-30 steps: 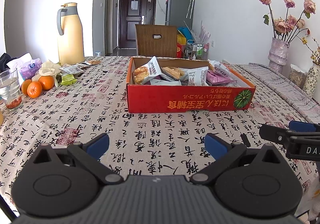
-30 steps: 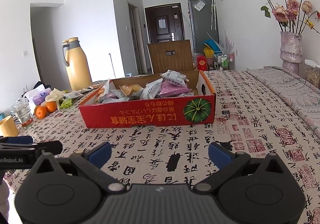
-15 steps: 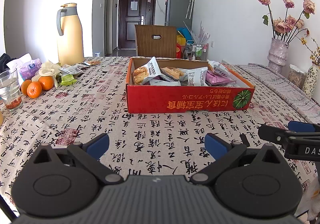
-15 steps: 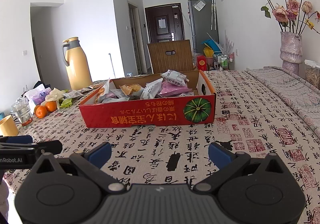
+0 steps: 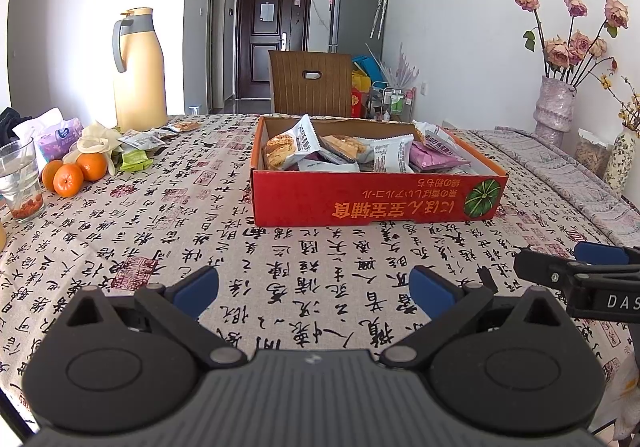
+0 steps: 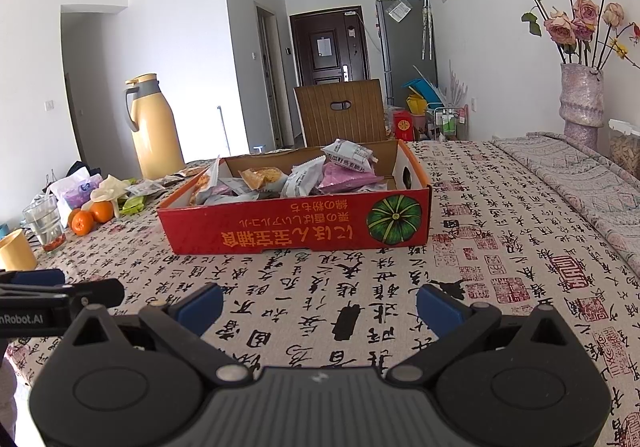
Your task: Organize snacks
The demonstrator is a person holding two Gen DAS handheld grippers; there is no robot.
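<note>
A shallow red cardboard box (image 5: 376, 199) (image 6: 296, 231) sits mid-table, filled with several snack packets (image 5: 304, 143) (image 6: 304, 177). More loose packets (image 5: 140, 143) (image 6: 140, 189) lie on the cloth at the far left beside the flask. My left gripper (image 5: 314, 291) hovers low over the table's near edge, open and empty, well short of the box. My right gripper (image 6: 320, 305) does the same to its right, open with nothing between its fingers. Each gripper's fingertip shows at the edge of the other's view.
A tall yellow thermos flask (image 5: 138, 67), oranges (image 5: 76, 173), a glass (image 5: 20, 179), a tissue pack (image 5: 56, 135) and a yellow cup (image 6: 16, 249) crowd the left side. A vase of dried roses (image 6: 582, 95) stands far right. A brown chair (image 5: 312, 87) stands behind the table.
</note>
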